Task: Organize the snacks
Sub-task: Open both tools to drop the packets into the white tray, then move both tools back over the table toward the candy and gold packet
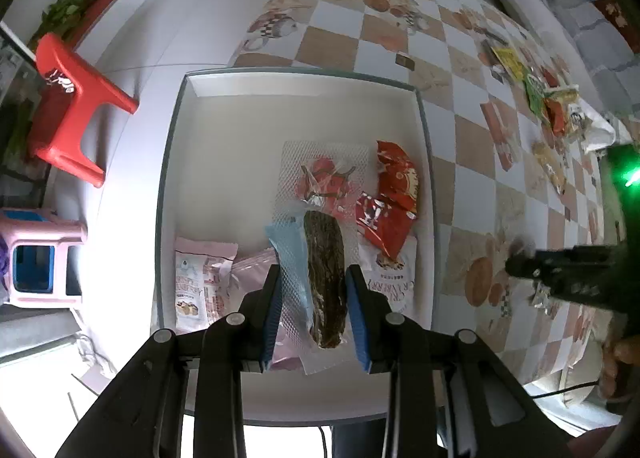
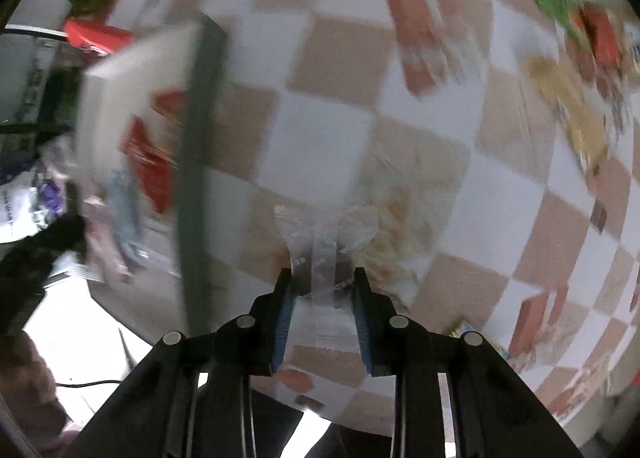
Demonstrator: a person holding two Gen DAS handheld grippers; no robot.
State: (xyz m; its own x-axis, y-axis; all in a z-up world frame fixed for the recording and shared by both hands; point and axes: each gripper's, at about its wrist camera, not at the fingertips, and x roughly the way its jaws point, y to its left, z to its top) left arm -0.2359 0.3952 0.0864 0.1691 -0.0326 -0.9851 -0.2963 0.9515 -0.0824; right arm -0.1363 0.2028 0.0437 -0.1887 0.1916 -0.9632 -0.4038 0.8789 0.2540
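Left wrist view: a clear vacuum pack [image 1: 320, 278] is clamped between the left hand-held gripper [image 1: 314, 282] pads above the white box [image 1: 180, 145]. A clear wrapper [image 2: 324, 266] is pinched by the right hand-held gripper [image 2: 322, 278] over the table [image 2: 400, 137].

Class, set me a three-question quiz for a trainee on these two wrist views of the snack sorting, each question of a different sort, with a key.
1. True or false: the left gripper holds a clear packet with a dark strip above the white box.
2. What does the right gripper have between its jaws? A) a red bag B) a small clear packet C) nothing
3. Fill in: the red stool stands on the ____, beside the table.

Key
1. True.
2. B; it hangs over the checkered tablecloth, outside the box.
3. Floor.
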